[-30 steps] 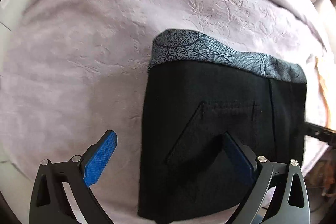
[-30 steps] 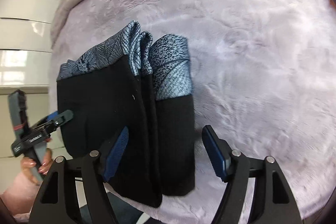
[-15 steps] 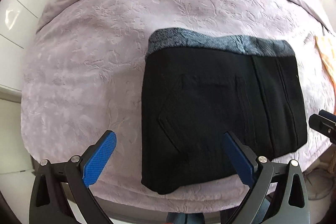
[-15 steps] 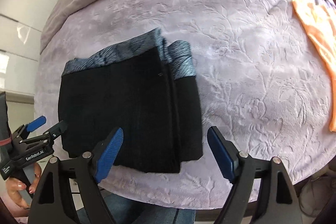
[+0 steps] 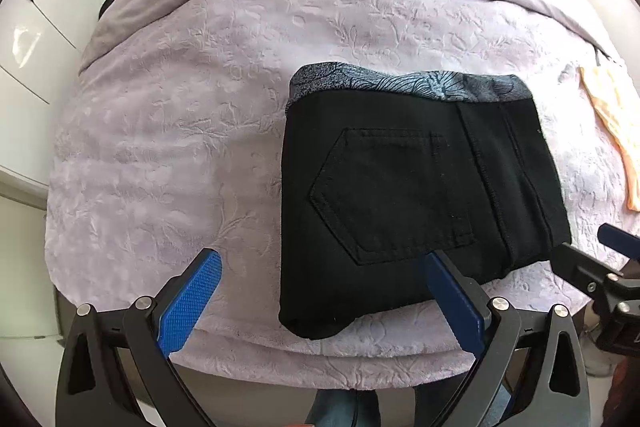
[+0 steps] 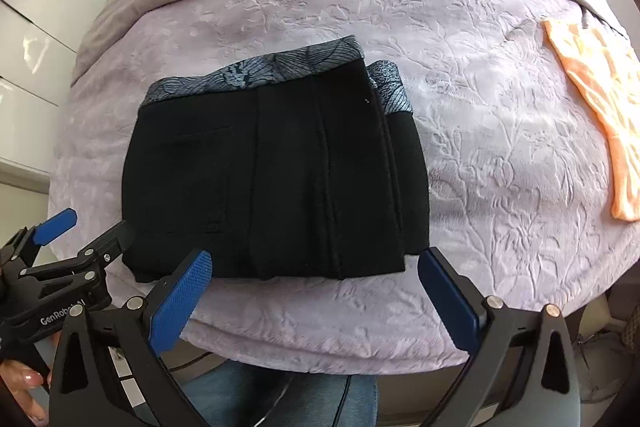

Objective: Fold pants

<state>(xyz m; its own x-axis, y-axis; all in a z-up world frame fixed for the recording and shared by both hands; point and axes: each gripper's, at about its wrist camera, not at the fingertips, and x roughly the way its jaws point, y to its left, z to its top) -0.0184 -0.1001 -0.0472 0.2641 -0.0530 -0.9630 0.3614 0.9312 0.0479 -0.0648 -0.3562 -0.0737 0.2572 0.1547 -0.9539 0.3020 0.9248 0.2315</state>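
Lavender bedspread (image 6: 500, 163) now shows wider around folded pants (image 6: 276, 183); both grippers (image 5: 322, 301) (image 6: 314, 291) released, lifted clear

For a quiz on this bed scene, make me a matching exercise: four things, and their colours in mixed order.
Things:
1. pants
2. waistband
3. blanket
4. cloth at the right edge

Colours:
a. pale purple
b. orange
c. black
d. grey-blue leaf pattern

Pairs: 1-c, 2-d, 3-a, 4-b
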